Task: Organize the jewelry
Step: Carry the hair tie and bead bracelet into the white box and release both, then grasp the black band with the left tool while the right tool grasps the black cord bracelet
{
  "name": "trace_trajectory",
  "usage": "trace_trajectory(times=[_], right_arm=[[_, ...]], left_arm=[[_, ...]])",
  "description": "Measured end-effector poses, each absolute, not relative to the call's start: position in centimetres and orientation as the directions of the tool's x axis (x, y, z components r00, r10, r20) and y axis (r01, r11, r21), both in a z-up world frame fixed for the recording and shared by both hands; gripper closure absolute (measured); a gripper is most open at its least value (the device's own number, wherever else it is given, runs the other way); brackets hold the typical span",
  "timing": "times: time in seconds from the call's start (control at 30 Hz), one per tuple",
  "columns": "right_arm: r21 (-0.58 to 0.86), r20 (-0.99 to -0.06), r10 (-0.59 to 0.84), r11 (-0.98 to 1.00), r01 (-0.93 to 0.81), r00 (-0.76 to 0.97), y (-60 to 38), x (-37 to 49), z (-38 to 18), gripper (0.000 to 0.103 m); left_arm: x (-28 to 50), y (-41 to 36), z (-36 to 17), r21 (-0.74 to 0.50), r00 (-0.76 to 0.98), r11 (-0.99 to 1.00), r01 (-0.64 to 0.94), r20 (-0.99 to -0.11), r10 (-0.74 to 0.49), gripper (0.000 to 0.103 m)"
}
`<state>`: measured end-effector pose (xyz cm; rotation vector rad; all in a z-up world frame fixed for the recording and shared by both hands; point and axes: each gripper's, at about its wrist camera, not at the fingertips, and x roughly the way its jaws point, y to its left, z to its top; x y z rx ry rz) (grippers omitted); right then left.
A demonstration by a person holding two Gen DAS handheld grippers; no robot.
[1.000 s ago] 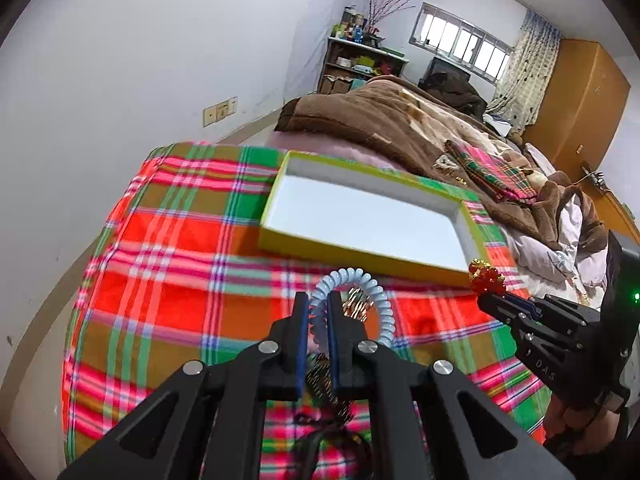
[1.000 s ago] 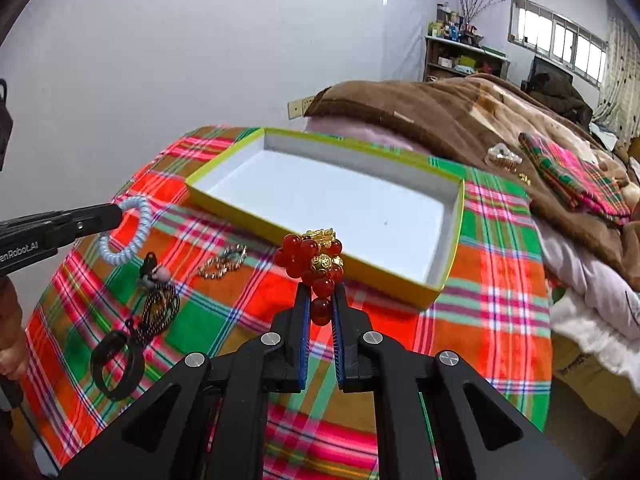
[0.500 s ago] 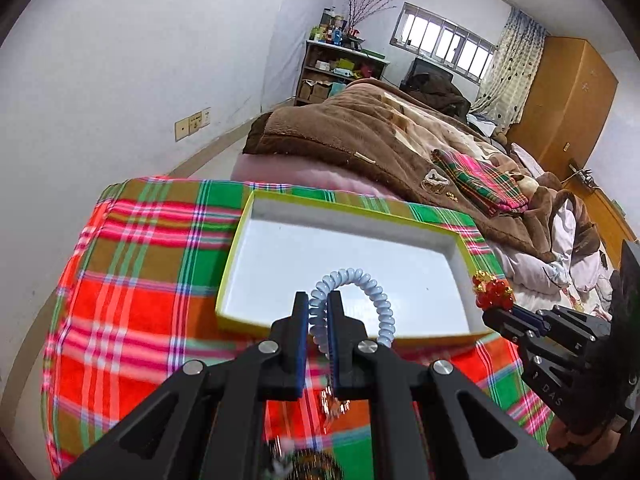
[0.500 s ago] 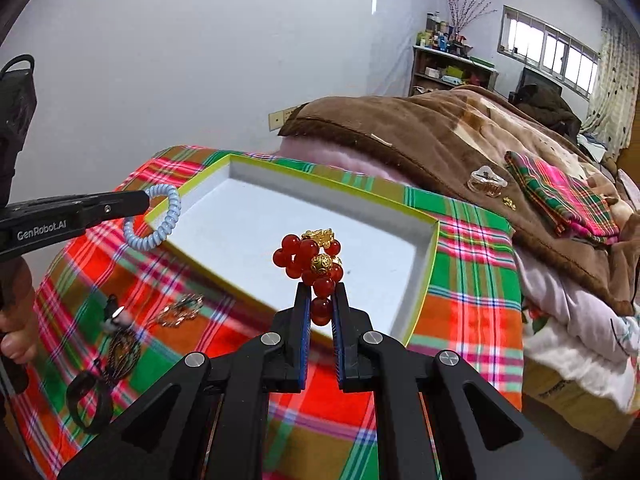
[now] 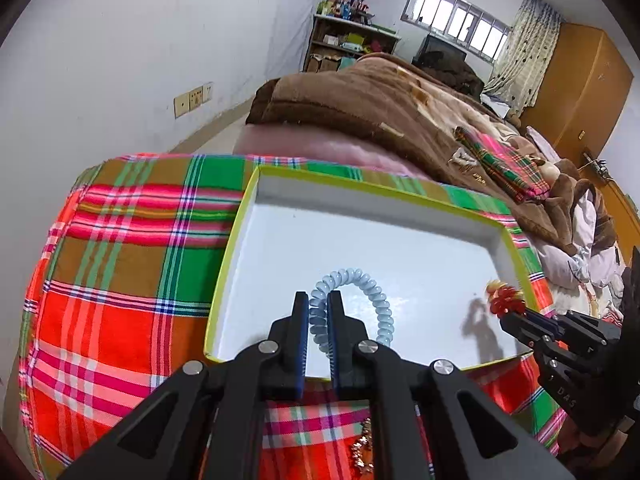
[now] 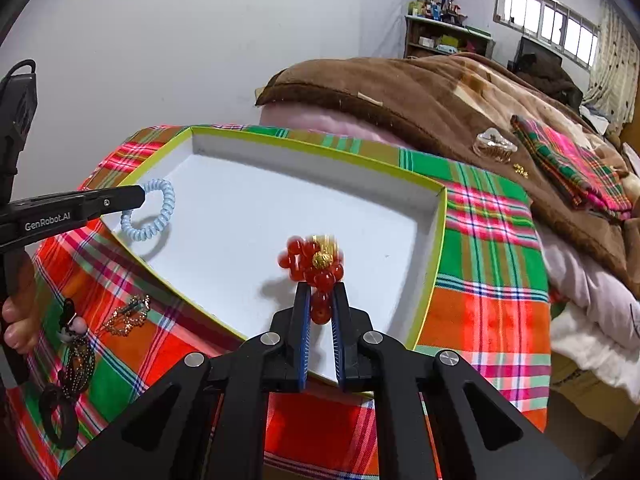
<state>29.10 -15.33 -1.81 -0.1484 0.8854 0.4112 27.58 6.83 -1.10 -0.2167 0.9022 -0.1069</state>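
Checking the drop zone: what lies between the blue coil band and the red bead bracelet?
Only bare white box floor between coil band and bracelet, in the right wrist view.

Coil bracelet (image 5: 352,304) in left tool (image 5: 318,300)

Plaid cloth (image 5: 120,248) over bed end. Brown blanket (image 6: 440,92) behind it, folded plaid cloth (image 6: 572,164) on top. Shelf (image 5: 352,40), window (image 5: 456,20), curtain (image 5: 520,52), wardrobe (image 5: 580,88), wall sockets (image 5: 194,98) beyond.
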Motion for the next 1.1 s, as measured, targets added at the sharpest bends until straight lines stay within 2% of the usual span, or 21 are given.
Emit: trace_trajectory(times=[0.3,0.63,1.1], right_arm=[[0.049,-0.756,0.293,0.917,-0.396,0.585,-15.7,28.4,-0.7,0.080],[0.057,-0.709,0.336,0.903,-0.426,0.619,-15.5,24.6,2.0,0.080],[0.046,-0.665,0.371,0.886,-0.461,0.647,-15.0,15.6,4.6,0.080]], left_arm=[[27.7,7.3,-0.7,-0.273,0.609,0.962,0.019,-0.759,-0.228,0.093],[24.6,7.4,0.6,-0.272,0.619,0.962,0.028,-0.751,-0.230,0.093],[16.2,6.4,2.5,-0.257,0.666,0.966,0.024,-0.716,-0.207,0.093]])
